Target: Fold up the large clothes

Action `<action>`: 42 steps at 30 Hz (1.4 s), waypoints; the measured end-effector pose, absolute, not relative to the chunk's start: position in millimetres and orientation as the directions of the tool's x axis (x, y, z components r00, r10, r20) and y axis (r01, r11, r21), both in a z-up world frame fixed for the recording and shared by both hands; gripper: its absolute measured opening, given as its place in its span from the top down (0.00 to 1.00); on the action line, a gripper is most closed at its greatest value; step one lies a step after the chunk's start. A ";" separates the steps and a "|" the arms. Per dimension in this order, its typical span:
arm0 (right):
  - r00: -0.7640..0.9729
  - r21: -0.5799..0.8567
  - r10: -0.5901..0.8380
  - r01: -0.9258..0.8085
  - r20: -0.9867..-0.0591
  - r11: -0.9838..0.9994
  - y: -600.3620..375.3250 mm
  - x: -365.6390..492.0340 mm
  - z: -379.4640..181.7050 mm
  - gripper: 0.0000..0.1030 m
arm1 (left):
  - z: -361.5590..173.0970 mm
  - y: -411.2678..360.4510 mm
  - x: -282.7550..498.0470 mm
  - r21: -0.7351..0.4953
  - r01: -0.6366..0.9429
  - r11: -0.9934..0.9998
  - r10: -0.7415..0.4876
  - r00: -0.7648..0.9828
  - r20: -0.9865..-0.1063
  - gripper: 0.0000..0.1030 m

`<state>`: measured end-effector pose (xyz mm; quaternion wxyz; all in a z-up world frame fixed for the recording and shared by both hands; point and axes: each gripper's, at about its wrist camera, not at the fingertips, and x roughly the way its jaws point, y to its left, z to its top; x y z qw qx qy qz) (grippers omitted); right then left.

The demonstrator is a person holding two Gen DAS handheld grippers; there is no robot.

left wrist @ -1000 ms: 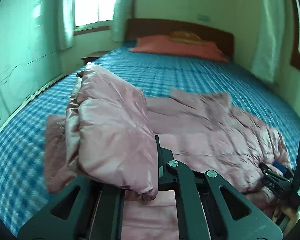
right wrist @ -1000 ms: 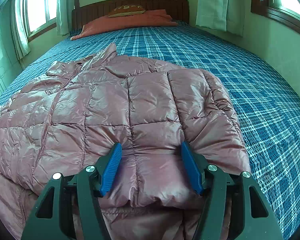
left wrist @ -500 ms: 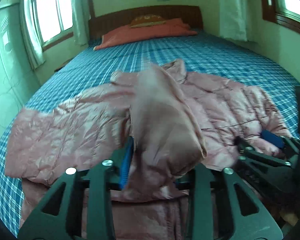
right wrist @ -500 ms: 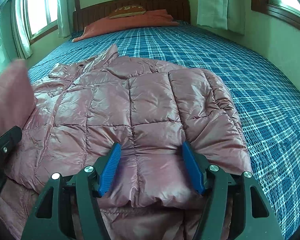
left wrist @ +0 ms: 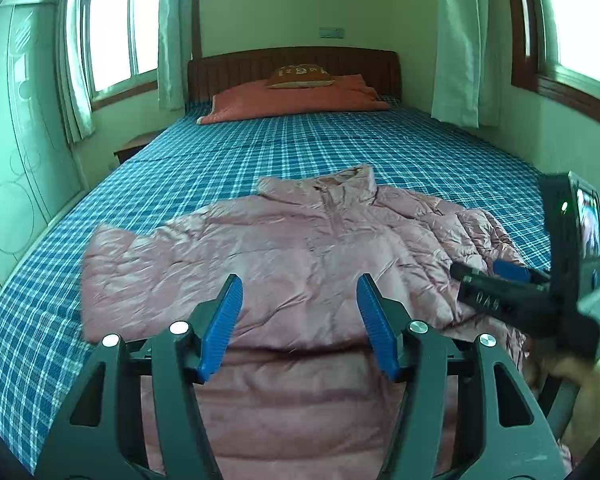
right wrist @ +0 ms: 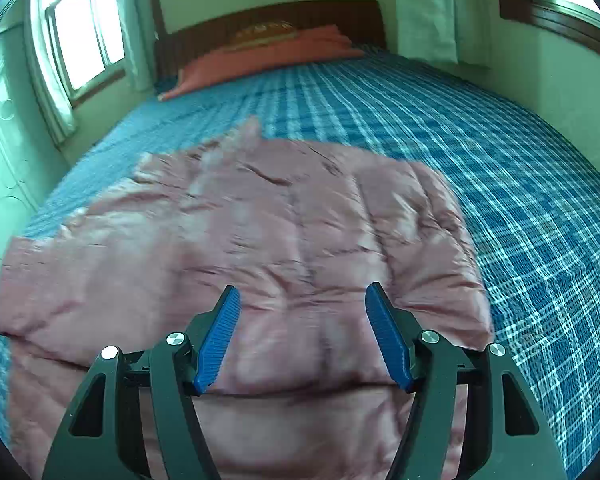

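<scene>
Jacket: pink quilted puffer jacket of shiny fabric (left wrist: 300, 264) lay spread flat on the near half of the bed, both sleeves folded in over the body, collar (left wrist: 332, 184) pointing to the headboard.
Jacket hem: the lower part was nearest to both cameras and passed under the two tools; a fold line crossed it just behind the blue pads.
Left gripper: black two-finger gripper with blue ribbed pads (left wrist: 298, 316) stood wide apart and held nothing; it hung over the lower middle of the jacket, and I could not tell if it touched the cloth.
Right gripper: a second black gripper with the same blue pads (right wrist: 302, 332) was also spread wide and empty, over the right lower part of the jacket; this view was blurred.
Right gripper from the side: in the left wrist view it (left wrist: 500, 276) showed at the right edge, low over the right folded sleeve, with a small camera block (left wrist: 580, 232) showing a green light.
Hand: a part of the person's right hand (left wrist: 576, 384) was visible below that tool, at the frame's edge.
Bed: wide bed with a blue and white checked sheet (left wrist: 228, 168) lay under the jacket and reached far behind it.
Pillows: a long orange-red pillow (left wrist: 296, 100) lay at the far end, with a smaller brown cushion (left wrist: 300, 76) on top of it.
Headboard: dark brown wooden headboard (left wrist: 236, 68) stood against the pale wall.
Windows: a bright window with pale curtains (left wrist: 116, 32) was on the left, and another window with a dark wooden frame (left wrist: 572, 80) on the right.
</scene>
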<state>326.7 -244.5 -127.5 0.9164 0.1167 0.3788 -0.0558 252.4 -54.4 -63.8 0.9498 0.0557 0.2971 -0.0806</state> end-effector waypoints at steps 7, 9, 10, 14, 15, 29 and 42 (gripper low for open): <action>0.673 0.257 0.097 0.143 -0.733 0.956 -208.1 341.6 -133.6 0.35 | -64.7 -4.2 252.2 0.084 0.086 0.993 -0.024 0.829 -0.559 0.42; 0.660 0.289 0.135 0.129 -0.739 0.949 -196.1 350.6 -139.3 0.35 | -69.3 12.1 256.3 0.079 0.054 0.995 0.001 0.822 -0.570 0.42; 0.655 0.295 0.145 0.125 -0.742 0.947 -189.0 352.4 -142.0 0.35 | -71.5 18.1 258.0 0.077 0.043 0.996 0.009 0.818 -0.574 0.42; 0.587 0.302 0.208 0.065 -0.782 0.951 -161.2 371.5 -157.2 0.70 | -81.2 39.4 267.0 0.087 -0.002 0.996 0.054 0.804 -0.592 0.42; 0.590 0.281 0.193 0.060 -0.784 0.958 -157.1 373.6 -155.5 0.78 | -82.9 42.1 268.0 0.089 -0.008 0.996 0.060 0.802 -0.594 0.42; 0.637 0.036 -0.097 0.193 -0.764 0.981 -249.6 369.3 -133.1 0.90 | -95.8 59.9 294.1 0.085 -0.044 0.995 0.087 0.779 -0.621 0.41; 0.686 0.112 -0.075 0.224 -0.724 0.968 -255.3 374.6 -127.9 0.54 | -101.7 43.0 357.1 0.091 -0.034 0.995 0.086 0.746 -0.660 0.41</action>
